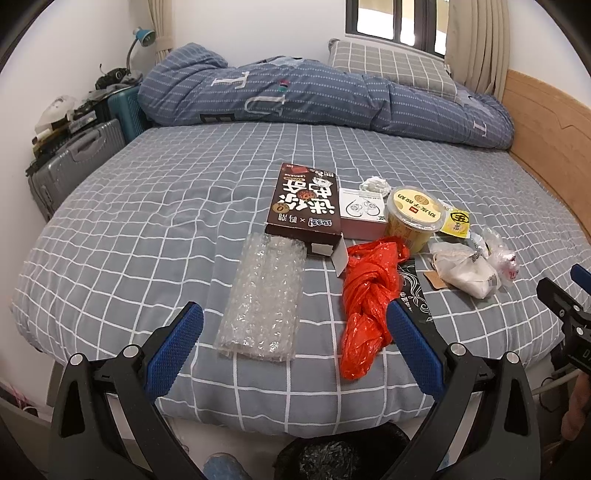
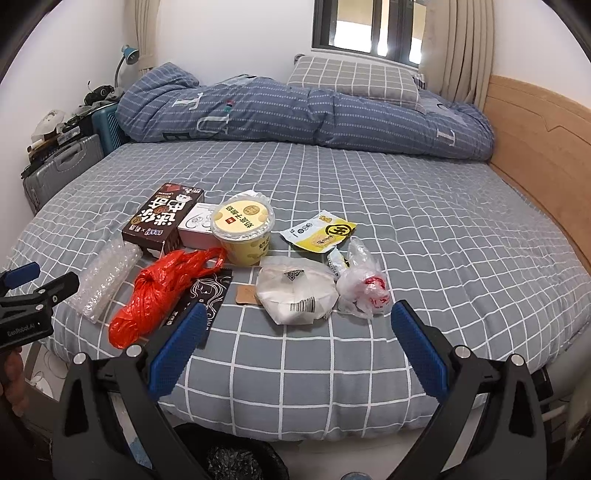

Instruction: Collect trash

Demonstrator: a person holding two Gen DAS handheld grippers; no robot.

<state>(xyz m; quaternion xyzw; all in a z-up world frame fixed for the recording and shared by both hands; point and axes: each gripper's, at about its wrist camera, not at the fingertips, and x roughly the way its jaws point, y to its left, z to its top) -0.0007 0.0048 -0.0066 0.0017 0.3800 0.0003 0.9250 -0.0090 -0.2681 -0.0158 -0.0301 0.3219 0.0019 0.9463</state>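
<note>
Grey checked bed (image 2: 369,206) beyond trash (image 2: 295,291)

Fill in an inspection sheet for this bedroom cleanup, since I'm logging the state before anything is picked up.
Surface: bed with grey checked sheet, trash spread near the front edge.
Job's things: bubble wrap, red plastic bag, brown snack box, small white box, yellow tub, yellow sachet, white wrapped bundle, clear crumpled bag, black printed card; dark-lined bin below the bed edge.
Clutter: rolled blue duvet, pillow.
Grippers: left claw open, empty; right claw open, empty.
Cables: a pale one at the bed's side.
Surroundings: suitcases, desk lamp, window, curtains, wooden headboard.
</note>
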